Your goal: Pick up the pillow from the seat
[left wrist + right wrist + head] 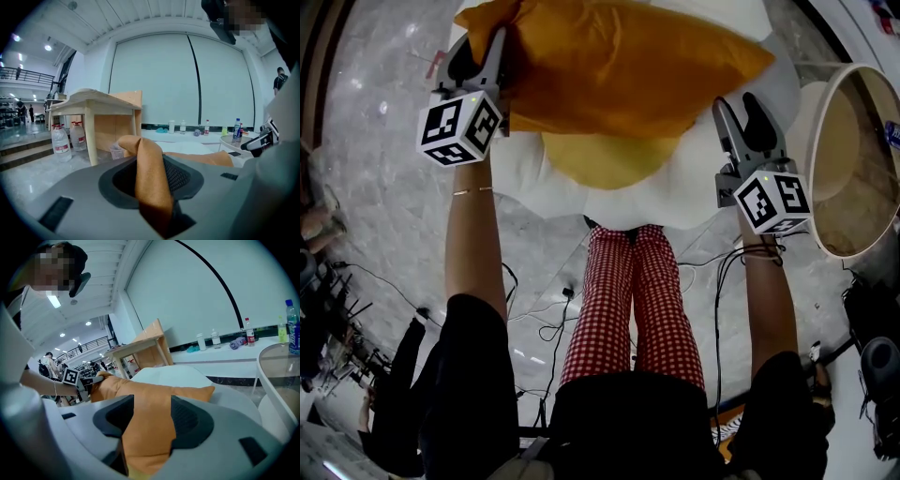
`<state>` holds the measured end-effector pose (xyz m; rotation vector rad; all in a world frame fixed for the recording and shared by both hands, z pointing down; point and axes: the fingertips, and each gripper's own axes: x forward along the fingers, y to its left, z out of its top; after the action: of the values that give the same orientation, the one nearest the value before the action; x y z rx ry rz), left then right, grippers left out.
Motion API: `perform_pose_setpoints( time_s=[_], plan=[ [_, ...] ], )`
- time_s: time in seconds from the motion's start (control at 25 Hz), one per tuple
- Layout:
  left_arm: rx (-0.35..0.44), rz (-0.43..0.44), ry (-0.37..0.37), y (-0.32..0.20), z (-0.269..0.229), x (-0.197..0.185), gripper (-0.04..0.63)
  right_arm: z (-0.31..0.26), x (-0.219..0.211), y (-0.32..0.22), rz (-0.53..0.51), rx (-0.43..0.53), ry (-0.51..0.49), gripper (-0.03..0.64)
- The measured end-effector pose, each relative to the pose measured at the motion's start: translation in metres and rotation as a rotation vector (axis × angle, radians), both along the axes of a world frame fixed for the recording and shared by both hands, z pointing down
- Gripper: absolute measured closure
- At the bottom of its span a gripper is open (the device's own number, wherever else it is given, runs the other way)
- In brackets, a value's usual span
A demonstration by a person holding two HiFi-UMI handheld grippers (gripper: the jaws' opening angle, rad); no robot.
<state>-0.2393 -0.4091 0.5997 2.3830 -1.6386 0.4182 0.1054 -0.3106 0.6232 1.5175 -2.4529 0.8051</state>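
left claw (151, 174) is clamped on a thin fold at one corner of the orange pillow (619, 66). The cloth stands up between the pads and fills the gap, so the bite looks deep enough

right claw (149, 427) sits wider, closed on a thicker bit of the pillow's near edge, orange cloth pad to pad

pillow spans from one claw to the other above the white seat (675, 202), with a yellow cushion (600, 159) poking out under its near edge. Can't tell if the pillow is clear of that cushion or resting on it

reads as: both grips made, lift is the step in hand. To do it well:
- raise both claws together at the same rate, pillow level
- hold the spacing between them. Spreading would tug cloth out of the left pinch, likely the weaker grip. Closing in lets the middle sag onto the cushion
- go straight up until clear of the yellow cushion, then pull back toward the body, else the cushion may drag off the seat
- keep the right claw off the round desk (813, 169) just beside the seat on that side
- the pillow looks soft and light, so slip is the risk, not weight: no jerks
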Motion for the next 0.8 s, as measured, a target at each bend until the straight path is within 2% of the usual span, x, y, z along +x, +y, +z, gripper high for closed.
perform_pose_setpoints(
  time_s=[0.32,0.8],
  plan=[
    [0.026,0.002,0.008,0.018,-0.007,0.002,0.446,0.009,0.008,0.002,0.023,-0.008,-0.002,0.364],
    [0.035,0.026,0.055,0.028,-0.007,-0.005,0.445,0.036,0.039,-0.006,0.140,-0.034,0.008,0.346]
  ],
)
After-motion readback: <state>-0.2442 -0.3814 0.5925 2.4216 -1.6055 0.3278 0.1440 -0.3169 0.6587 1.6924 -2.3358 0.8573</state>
